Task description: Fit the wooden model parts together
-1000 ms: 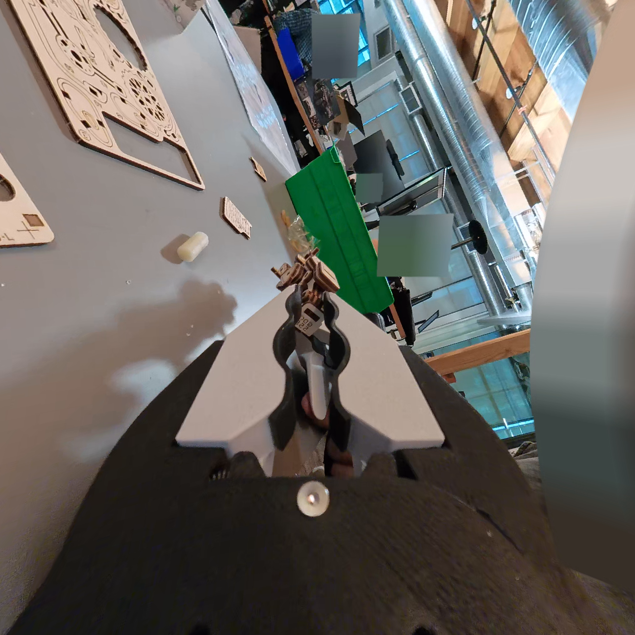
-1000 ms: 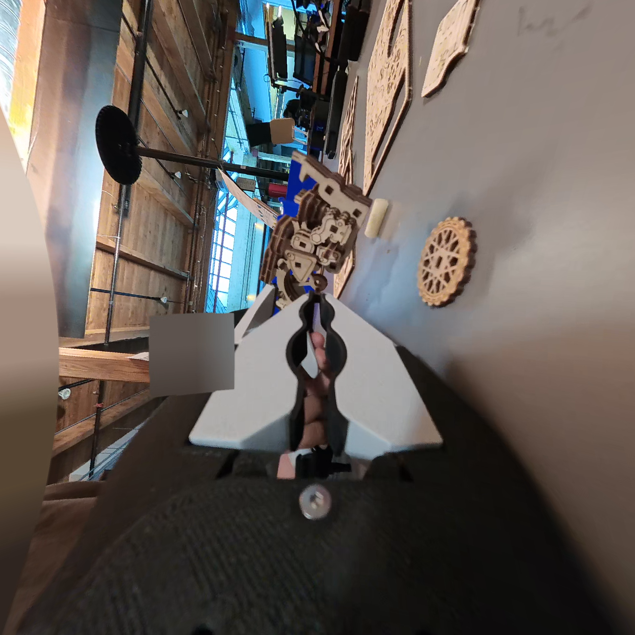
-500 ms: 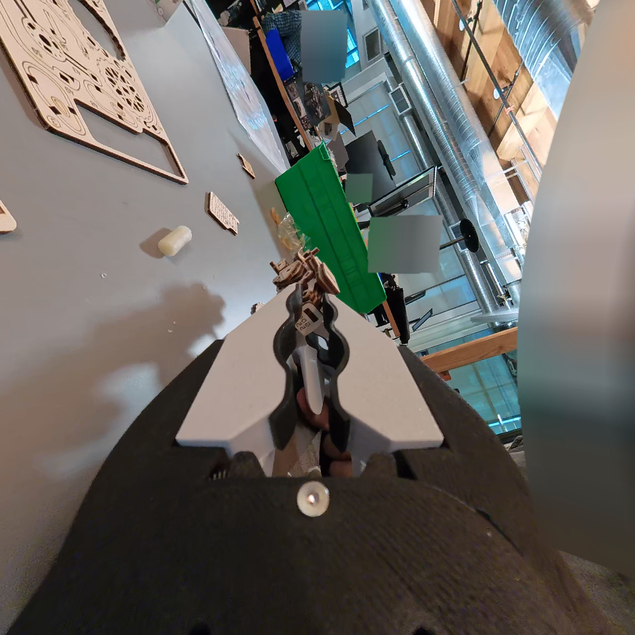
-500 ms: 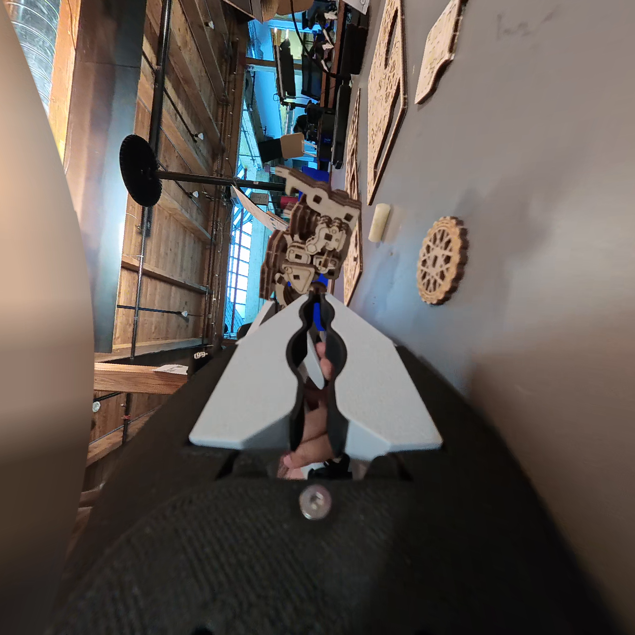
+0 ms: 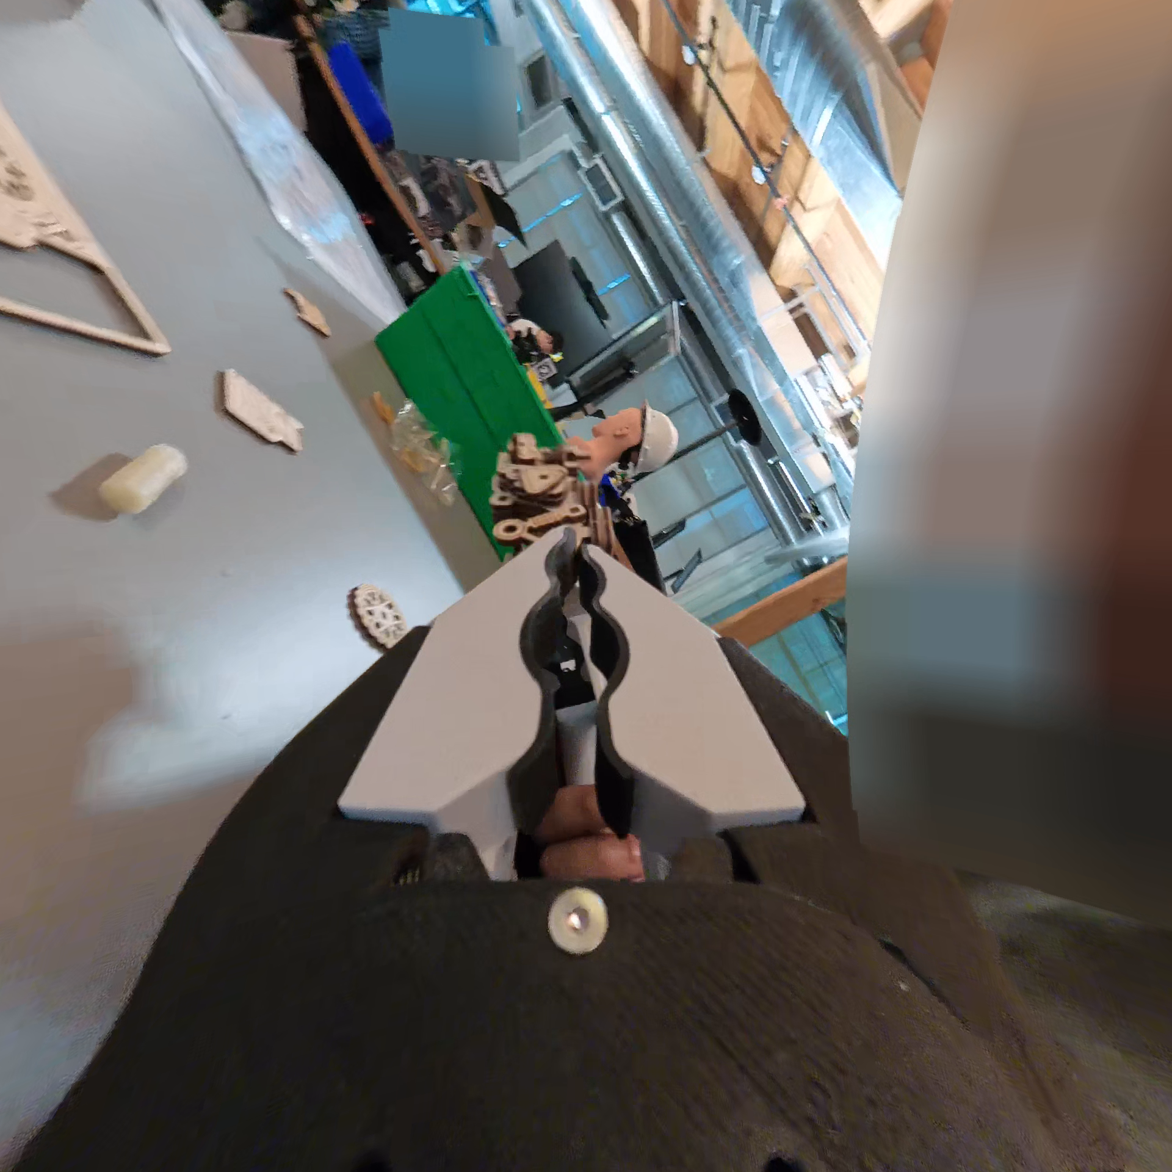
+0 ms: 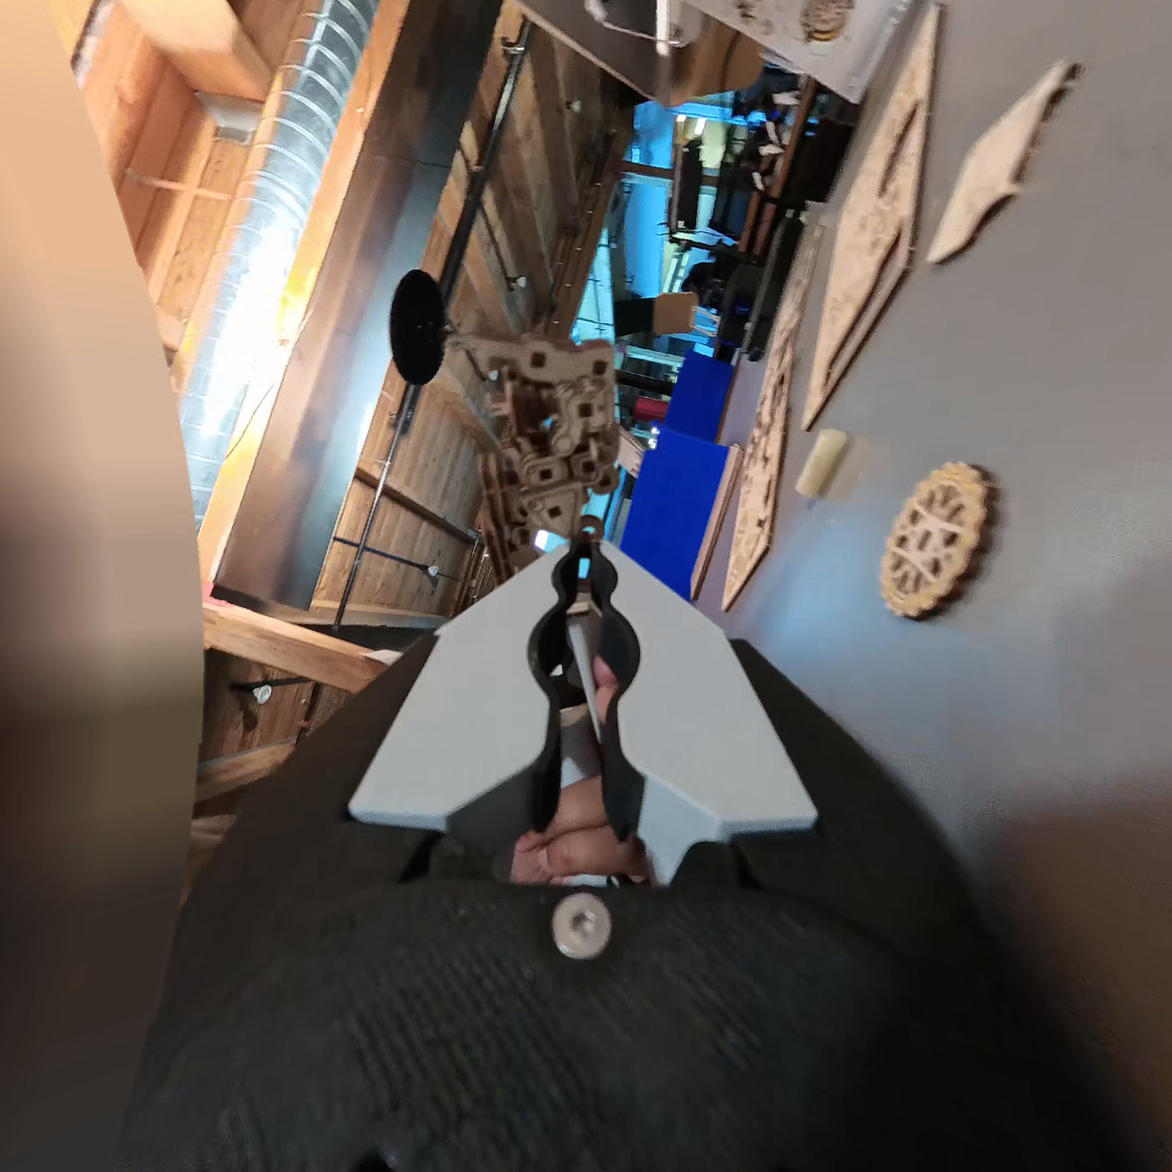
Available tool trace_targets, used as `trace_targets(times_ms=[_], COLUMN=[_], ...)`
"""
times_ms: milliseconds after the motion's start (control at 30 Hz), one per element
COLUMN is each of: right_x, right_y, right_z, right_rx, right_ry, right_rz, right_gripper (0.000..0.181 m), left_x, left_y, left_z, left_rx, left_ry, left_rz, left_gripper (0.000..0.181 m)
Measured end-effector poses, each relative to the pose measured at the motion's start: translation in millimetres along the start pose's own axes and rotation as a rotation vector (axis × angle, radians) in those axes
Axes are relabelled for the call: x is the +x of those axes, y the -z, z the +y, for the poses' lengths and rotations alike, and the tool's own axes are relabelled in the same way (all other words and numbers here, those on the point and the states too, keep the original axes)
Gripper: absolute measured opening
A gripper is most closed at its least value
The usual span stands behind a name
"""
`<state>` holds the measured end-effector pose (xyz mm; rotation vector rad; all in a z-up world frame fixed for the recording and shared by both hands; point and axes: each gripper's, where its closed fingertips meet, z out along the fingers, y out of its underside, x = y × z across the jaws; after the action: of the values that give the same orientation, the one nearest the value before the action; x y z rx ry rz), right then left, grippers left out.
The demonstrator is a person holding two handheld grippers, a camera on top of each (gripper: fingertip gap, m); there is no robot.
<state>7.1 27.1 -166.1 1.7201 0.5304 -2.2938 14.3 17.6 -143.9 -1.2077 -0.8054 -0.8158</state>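
Note:
A small, partly built wooden model (image 5: 539, 491) of layered laser-cut parts is held in the air off the grey table (image 5: 209, 558). My left gripper (image 5: 574, 546) is shut on the model's near edge. In the right wrist view the model (image 6: 558, 431) stands just past my right gripper (image 6: 586, 544), which is shut on its lower tip. A loose wooden gear wheel (image 6: 938, 539) lies flat on the table beside my right gripper. It also shows in the left wrist view (image 5: 378, 615).
A pale wax cylinder (image 5: 143, 479) and a small flat wooden piece (image 5: 260, 410) lie on the table. Punched-out wooden sheets (image 6: 875, 241) lie farther off. A clear bag of small parts (image 5: 422, 453) lies by a green board (image 5: 463, 393) at the table edge. Left and right tips are no more than a few centimetres apart.
Both grippers have swung while staying shut on the model. The model has turned and shows another face in the right wrist view. The gear wheel has come into the left wrist view.

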Motion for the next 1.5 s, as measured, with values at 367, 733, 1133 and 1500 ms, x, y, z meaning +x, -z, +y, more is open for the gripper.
trace_targets(times_ms=[367,733,1133,1500], right_x=[1,2,41,50], right_y=[-3,13,45,45], right_z=[7,5,64,59], right_rx=[-0.080,-0.340,-0.871,-0.857], right_ry=[0.119,0.443,0.822,0.814], right_rz=[0.023,0.227,0.503,0.553], right_gripper=[0.000,0.000,0.001,0.001], left_x=[5,-23,-39,-42], left_y=[4,75,75,62], left_z=[6,14,73,70], left_rx=[-0.127,-0.199,-0.377,-0.375], left_ry=[-0.181,-0.140,-0.059,-0.074], left_rz=[-0.050,-0.360,-0.436,-0.408], left_gripper=[0.000,0.008,0.026,0.035])
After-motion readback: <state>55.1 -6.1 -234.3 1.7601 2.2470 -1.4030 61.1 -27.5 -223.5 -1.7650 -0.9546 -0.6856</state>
